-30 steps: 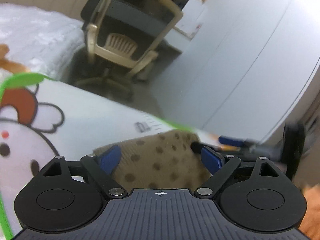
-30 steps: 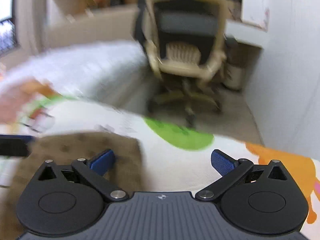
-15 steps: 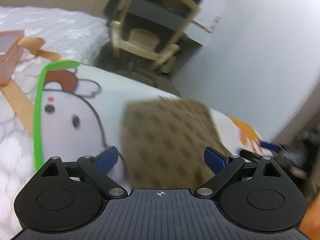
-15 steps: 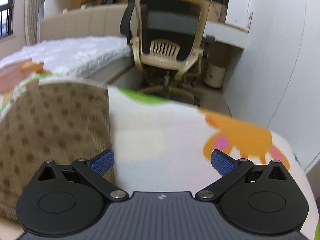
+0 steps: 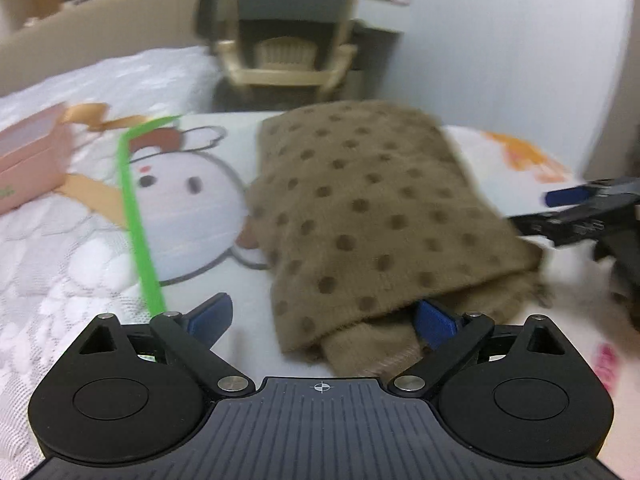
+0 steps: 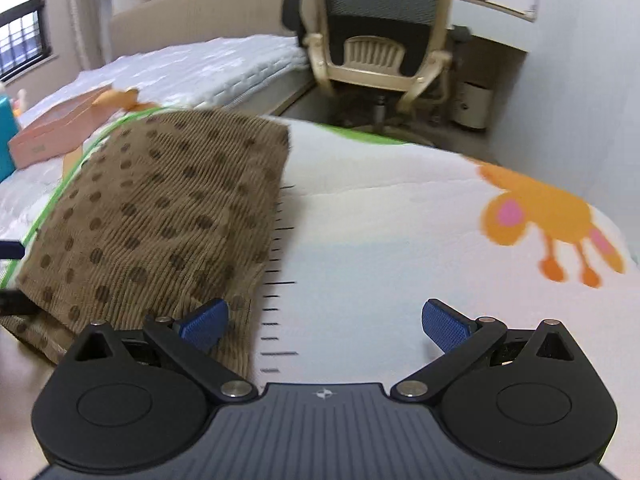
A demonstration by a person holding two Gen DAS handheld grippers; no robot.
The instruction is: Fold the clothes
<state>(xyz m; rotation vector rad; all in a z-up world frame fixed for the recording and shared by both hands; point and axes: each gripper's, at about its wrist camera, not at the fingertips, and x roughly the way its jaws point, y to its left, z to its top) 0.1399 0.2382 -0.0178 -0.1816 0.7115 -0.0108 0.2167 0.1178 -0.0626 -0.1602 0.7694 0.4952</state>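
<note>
Underneath everything, a white cartoon-print sheet (image 6: 380, 232) covers the bed. On it lies the folded brown polka-dot garment (image 5: 372, 216), top layer doubled over a lower layer whose hem shows at the near edge. An office chair (image 6: 376, 48) stands beyond the bed's far edge. A pink box (image 5: 28, 160) sits to the left, apart from the garment. Left gripper (image 5: 322, 318): jaws spread, right finger tucked against the garment's near edge. Right gripper (image 6: 324, 324): jaws spread, empty, left finger over the garment's corner.

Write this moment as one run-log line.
brown dotted folded cloth on cartoon-print bed sheet | left gripper open | right gripper open
</note>
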